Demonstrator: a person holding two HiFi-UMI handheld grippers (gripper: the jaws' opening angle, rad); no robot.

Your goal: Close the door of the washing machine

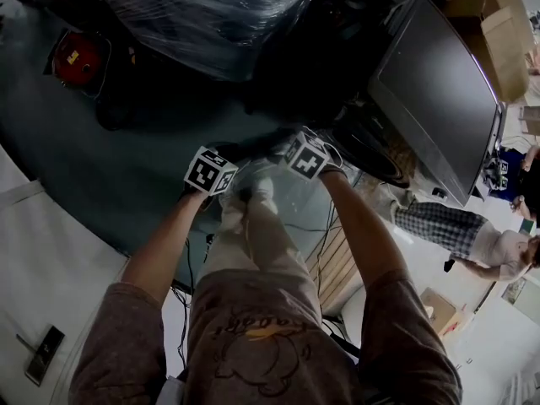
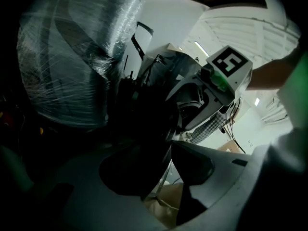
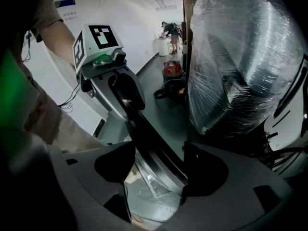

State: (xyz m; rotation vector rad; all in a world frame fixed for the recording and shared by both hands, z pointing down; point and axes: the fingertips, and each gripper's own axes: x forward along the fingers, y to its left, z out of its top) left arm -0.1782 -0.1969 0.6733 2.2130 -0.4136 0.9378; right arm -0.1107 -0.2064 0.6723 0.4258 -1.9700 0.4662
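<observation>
You are holding both grippers close together at the centre of the head view, their marker cubes side by side above the dark floor. The washing machine door, a round glass pane in a dark ring, is sitting between and just below the two cubes, with your legs showing through it.

Your right gripper is standing wide open. In the right gripper view the door's dark rim is running diagonally through the gap. It is lying against the jaw at the right of the frame and staying clear of the one at the left, where the glass bowl is showing.

Your left gripper is holding its jaws narrower, only partway apart. In the left gripper view the dark mass of the door is reaching down to the jaw tips, and a strip of light is showing lower in the gap. It is too dark there to tell whether the pads are pressing on the rim. In the right gripper view, that gripper is sitting at the rim's far end, in the upper left of the frame.

A bulky object wrapped in clear plastic is filling the top of the head view. A dark flat screen is leaning at the upper right, and a red object is lying at the upper left. Another person in checked trousers is bending at the right edge.
</observation>
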